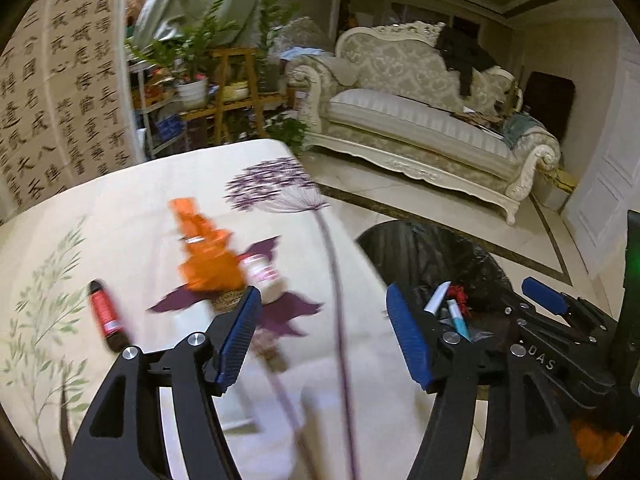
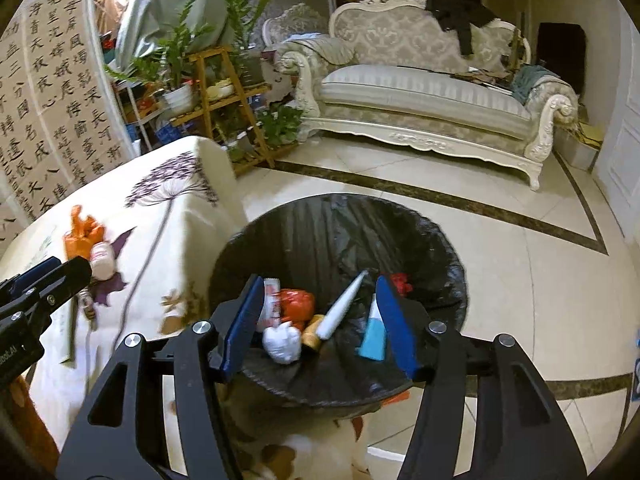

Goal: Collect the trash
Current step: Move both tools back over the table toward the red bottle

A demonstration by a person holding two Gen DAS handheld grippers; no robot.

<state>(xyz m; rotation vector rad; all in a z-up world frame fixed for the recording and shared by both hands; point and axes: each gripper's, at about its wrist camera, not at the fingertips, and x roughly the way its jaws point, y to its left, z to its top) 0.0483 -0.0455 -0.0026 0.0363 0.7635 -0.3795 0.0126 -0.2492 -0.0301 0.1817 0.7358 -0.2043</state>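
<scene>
My left gripper (image 1: 324,332) is open and empty above the table's right edge. On the flower-print tablecloth (image 1: 120,208) lie an orange plastic bag (image 1: 208,256), a small white bottle with a red label (image 1: 266,276) and a red tube with a black cap (image 1: 106,316). My right gripper (image 2: 320,320) is open and empty above the black-lined trash bin (image 2: 340,232). In the bin lie a white crumpled wad (image 2: 282,342), a red bag (image 2: 296,304), a white tube (image 2: 344,308) and a blue-white packet (image 2: 374,340). The bin also shows in the left wrist view (image 1: 432,252).
A cream sofa (image 2: 420,96) stands at the far wall with dark clothes on its back. A wooden plant stand (image 2: 224,92) with potted plants is behind the table. A calligraphy screen (image 1: 60,100) is at left. The floor is pale tile (image 2: 520,248).
</scene>
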